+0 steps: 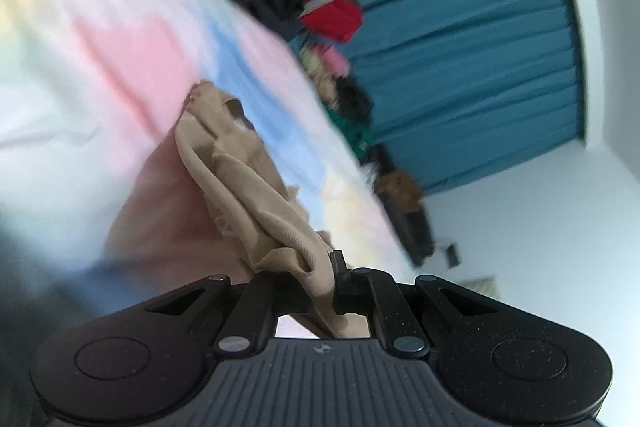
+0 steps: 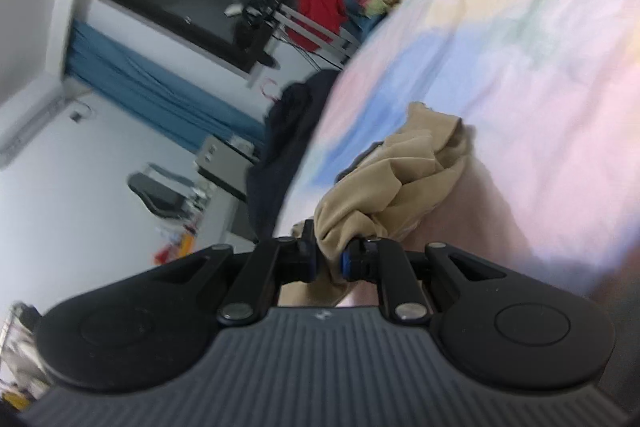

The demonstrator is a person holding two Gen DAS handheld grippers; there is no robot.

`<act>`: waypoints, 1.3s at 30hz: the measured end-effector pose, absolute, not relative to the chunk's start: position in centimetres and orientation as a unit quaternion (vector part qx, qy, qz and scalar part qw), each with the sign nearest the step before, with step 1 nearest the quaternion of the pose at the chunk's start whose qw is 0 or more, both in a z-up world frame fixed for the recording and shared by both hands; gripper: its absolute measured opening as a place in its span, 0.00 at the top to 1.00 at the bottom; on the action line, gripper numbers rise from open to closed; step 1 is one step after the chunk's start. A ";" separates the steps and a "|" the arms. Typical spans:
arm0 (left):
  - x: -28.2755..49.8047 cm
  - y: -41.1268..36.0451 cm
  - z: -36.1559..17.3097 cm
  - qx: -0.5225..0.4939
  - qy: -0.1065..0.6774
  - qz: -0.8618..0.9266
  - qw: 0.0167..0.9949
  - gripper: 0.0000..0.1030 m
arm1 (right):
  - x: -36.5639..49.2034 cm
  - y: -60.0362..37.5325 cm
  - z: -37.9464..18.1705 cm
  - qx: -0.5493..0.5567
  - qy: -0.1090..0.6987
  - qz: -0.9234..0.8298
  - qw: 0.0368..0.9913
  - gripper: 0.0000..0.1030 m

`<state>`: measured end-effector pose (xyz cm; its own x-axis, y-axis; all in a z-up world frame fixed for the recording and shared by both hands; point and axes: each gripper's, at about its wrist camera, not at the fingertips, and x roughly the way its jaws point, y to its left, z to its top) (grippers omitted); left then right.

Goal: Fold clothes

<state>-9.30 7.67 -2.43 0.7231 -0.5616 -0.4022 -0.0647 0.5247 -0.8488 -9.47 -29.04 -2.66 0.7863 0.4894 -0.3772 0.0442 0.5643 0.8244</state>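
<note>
Both clamped on a bunched tan garment above the pastel bed, left hand-held gripper and right hand-held gripper should draw apart evenly, flattening it before folding.

Left gripper tilted, jaws clamped on bunched beige garment trailing toward 11 o'clock. Right gripper likewise tilted, jaws pinching the same cloth, bunched toward 1 o'clock.

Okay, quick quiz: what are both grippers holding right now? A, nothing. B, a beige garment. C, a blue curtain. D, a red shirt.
B: the left gripper and the right gripper are each shut on bunched fabric of the beige garment, above the pastel bedsheet.
</note>
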 end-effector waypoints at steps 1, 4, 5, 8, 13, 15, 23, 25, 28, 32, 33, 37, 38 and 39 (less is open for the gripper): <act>-10.1 7.6 -2.5 -0.459 0.349 -0.152 0.803 0.93 | -10.1 -29.1 -2.7 0.445 0.304 0.131 0.832 0.86; -11.1 7.6 -2.7 -0.454 0.367 -0.147 0.798 0.93 | -11.5 -29.1 -2.8 0.439 0.317 0.124 0.832 0.86; -10.8 7.6 -2.8 -0.457 0.368 -0.144 0.797 0.92 | -11.4 -29.1 -2.9 0.441 0.317 0.122 0.831 0.86; -8.5 7.5 -2.7 -0.463 0.373 -0.126 0.794 0.92 | -9.8 -29.3 -3.4 0.473 0.323 0.110 0.812 0.86; -2.6 7.1 -2.2 -0.461 0.377 -0.095 0.797 0.92 | -4.2 -28.7 -3.7 0.491 0.329 0.084 0.802 0.86; 0.2 6.8 -2.0 -0.456 0.377 -0.085 0.802 0.92 | -1.5 -28.7 -4.2 0.505 0.331 0.073 0.794 0.86; 11.4 5.5 -3.2 -0.424 0.388 -0.056 0.816 0.91 | 7.8 -28.8 -6.8 0.541 0.350 0.040 0.764 0.84; 13.4 5.1 -4.0 -0.401 0.385 -0.061 0.829 0.90 | 9.9 -28.9 -8.1 0.543 0.359 0.035 0.758 0.84; 15.2 4.7 -5.7 -0.376 0.379 -0.069 0.843 0.90 | 12.2 -28.8 -9.6 0.530 0.372 0.022 0.761 0.84; 17.3 3.9 -7.8 -0.349 0.379 -0.059 0.855 0.90 | 14.7 -28.0 -11.0 0.503 0.386 0.015 0.773 0.83; 17.7 3.8 -8.2 -0.341 0.379 -0.058 0.858 0.90 | 15.5 -28.1 -11.6 0.501 0.391 0.020 0.772 0.83; 18.1 3.6 -10.0 -0.312 0.379 -0.060 0.869 0.88 | 17.0 -28.8 -14.1 0.514 0.402 0.055 0.756 0.70; 18.1 3.5 -10.2 -0.309 0.379 -0.063 0.870 0.89 | 17.0 -28.9 -14.3 0.518 0.398 0.066 0.754 0.60; 18.1 3.5 -10.3 -0.308 0.378 -0.068 0.871 0.88 | 16.9 -29.0 -14.2 0.525 0.391 0.078 0.753 0.45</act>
